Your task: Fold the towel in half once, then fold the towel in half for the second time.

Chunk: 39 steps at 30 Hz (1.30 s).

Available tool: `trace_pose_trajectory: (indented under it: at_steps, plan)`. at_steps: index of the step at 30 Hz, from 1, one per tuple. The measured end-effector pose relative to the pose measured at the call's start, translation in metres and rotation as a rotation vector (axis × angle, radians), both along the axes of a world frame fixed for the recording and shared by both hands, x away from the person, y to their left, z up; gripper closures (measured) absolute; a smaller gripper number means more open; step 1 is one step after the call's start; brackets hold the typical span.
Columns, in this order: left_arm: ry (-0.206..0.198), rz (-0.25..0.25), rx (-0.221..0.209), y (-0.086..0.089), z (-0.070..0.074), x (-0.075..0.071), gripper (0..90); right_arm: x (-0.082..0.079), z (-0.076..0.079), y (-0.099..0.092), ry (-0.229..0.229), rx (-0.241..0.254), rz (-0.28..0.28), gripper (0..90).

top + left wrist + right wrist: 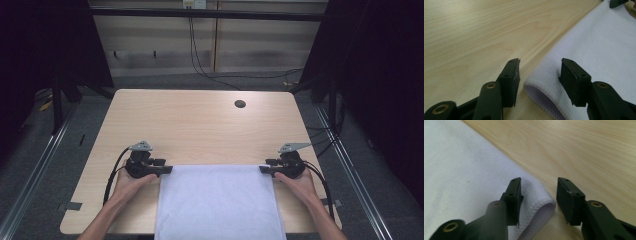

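We are holding left gripper (167, 170) and right gripper (263, 170) at far corners of white towel (217, 200), lying flat at near edge of table (200, 125); both sets of jaws standing apart, pads off cloth.

Black claws (167, 170), brass rivets, grey plates, black cables

The towel (218, 200) lies flat on the table (200, 125), at its near edge and midway across, hanging past that edge. The left gripper (165, 170) sits at the towel's far left corner, the right gripper (265, 170) at its far right corner, each with the corner between its parted jaws. A round hole (240, 104) lies beyond the towel, toward the table's far right.
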<state>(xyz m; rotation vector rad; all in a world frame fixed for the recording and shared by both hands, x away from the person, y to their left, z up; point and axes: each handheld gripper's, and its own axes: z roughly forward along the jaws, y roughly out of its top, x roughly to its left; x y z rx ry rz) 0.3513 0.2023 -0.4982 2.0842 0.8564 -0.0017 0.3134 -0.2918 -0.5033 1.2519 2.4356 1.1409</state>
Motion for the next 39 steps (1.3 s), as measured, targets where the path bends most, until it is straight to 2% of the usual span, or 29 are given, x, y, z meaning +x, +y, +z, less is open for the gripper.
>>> trace_pose_trajectory:
  at_steps: [1, 2, 4, 5, 6, 7, 9, 10, 12, 15, 20, 22, 24, 26, 29, 30, 31, 35, 39]
  plan:
    - [0.0, 0.0, 0.0, 0.0, 0.0, 0.0, 47.2, 0.0, 0.0, 0.0, 0.0, 0.0, 0.0, 57.9]
    - [-0.01, -0.005, 0.006, 0.002, 0.0, 0.0, 46.3, 0.0, 0.0, 0.0, 0.021, 0.019, 0.01, 65.3]
    - [-0.01, -0.005, -0.001, 0.004, 0.0, 0.0, 45.3, 0.0, 0.0, 0.0, 0.027, 0.023, 0.012, 68.7]
    - [-0.012, -0.007, 0.001, 0.006, -0.001, 0.002, 45.3, 0.0, 0.0, -0.001, 0.04, 0.03, 0.016, 73.6]
    - [-0.009, -0.003, 0.006, 0.007, -0.002, 0.003, 43.9, 0.001, 0.0, -0.002, 0.063, 0.045, 0.012, 79.8]
    - [0.015, 0.017, 0.016, 0.009, -0.005, 0.008, 43.0, 0.001, 0.0, -0.002, 0.069, 0.046, 0.017, 82.6]
    - [0.017, 0.003, 0.003, 0.009, -0.006, 0.009, 46.1, 0.001, 0.0, -0.001, 0.071, 0.044, 0.024, 83.6]
    - [0.015, -0.023, 0.009, 0.008, -0.006, 0.007, 45.3, 0.001, 0.0, 0.0, 0.079, 0.043, 0.023, 84.7]
    - [0.004, -0.044, 0.018, 0.005, -0.006, 0.006, 47.2, 0.001, 0.001, 0.0, 0.08, 0.043, 0.019, 84.9]
    - [-0.005, -0.063, 0.039, 0.0, -0.005, 0.004, 59.2, 0.001, 0.001, 0.0, 0.08, 0.041, 0.017, 84.9]
    - [0.008, -0.106, 0.071, -0.006, -0.003, -0.001, 82.1, 0.0, 0.001, 0.001, 0.075, 0.033, 0.011, 85.3]
    - [0.006, -0.109, 0.072, -0.007, -0.003, -0.002, 84.7, -0.001, 0.001, 0.001, 0.075, 0.032, 0.008, 85.4]
    - [0.021, -0.098, 0.06, -0.005, -0.002, -0.002, 85.4, -0.001, 0.002, 0.001, 0.079, 0.041, 0.002, 85.5]
    - [0.019, -0.089, 0.044, -0.002, -0.001, -0.001, 85.5, -0.001, 0.002, 0.001, 0.073, 0.047, 0.004, 85.6]
    - [0.014, -0.072, 0.004, 0.001, 0.003, 0.0, 85.4, 0.0, 0.007, -0.002, 0.058, 0.078, -0.003, 85.8]
    - [0.014, -0.072, 0.004, 0.001, 0.003, 0.0, 85.4, 0.0, 0.009, -0.002, 0.051, 0.092, -0.008, 85.8]
    - [-0.004, -0.058, -0.013, 0.002, 0.007, 0.001, 85.4, 0.0, 0.012, -0.003, 0.043, 0.104, -0.01, 85.9]
    - [-0.022, -0.045, -0.037, 0.006, 0.014, 0.004, 85.4, 0.003, 0.024, -0.003, 0.01, 0.151, -0.003, 86.2]
    - [-0.06, -0.027, -0.061, 0.013, 0.03, 0.006, 85.5, 0.005, 0.036, -0.003, -0.02, 0.171, 0.002, 86.4]
